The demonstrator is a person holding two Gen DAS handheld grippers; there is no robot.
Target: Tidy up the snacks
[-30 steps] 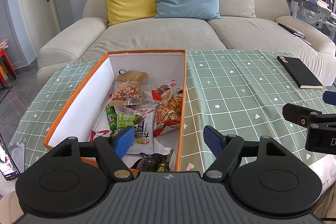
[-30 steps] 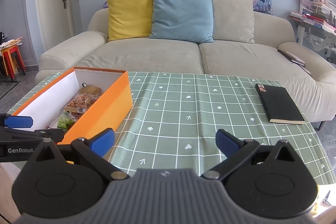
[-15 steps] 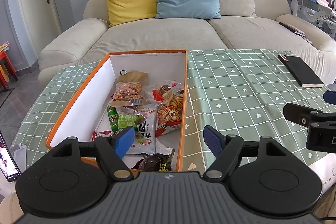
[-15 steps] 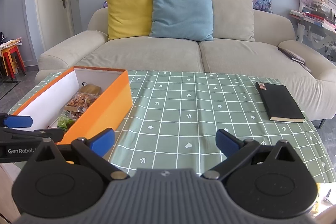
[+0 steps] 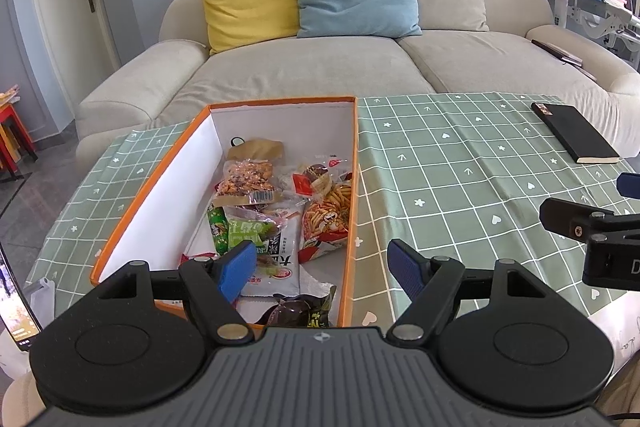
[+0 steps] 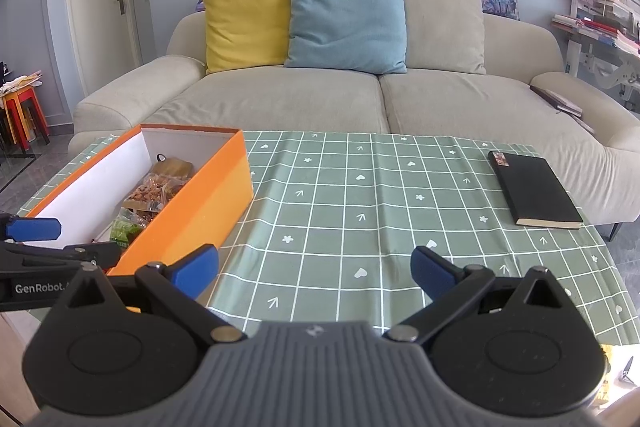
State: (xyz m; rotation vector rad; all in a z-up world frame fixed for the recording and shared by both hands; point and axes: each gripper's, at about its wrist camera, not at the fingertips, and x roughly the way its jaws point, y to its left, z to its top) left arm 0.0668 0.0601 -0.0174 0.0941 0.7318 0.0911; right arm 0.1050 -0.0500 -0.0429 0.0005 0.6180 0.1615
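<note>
An orange box (image 5: 352,163) with white inner walls stands on the left of the green checked tablecloth (image 5: 460,179). It holds several snack packets (image 5: 256,223), among them an orange fries bag (image 5: 330,213) and a green packet (image 5: 240,231). My left gripper (image 5: 324,269) is open and empty, above the box's near end. My right gripper (image 6: 316,271) is open and empty over bare cloth, right of the box (image 6: 208,203). The left gripper (image 6: 36,243) shows at the right view's left edge.
A black notebook (image 5: 574,133) lies at the table's right side, also in the right wrist view (image 6: 532,189). A beige sofa (image 6: 340,95) with yellow, blue and beige cushions stands behind the table. A phone screen (image 5: 16,303) is at the near left edge.
Both views shift very slightly; the left gripper has edged a little nearer the box. Both grippers stay open and empty.
</note>
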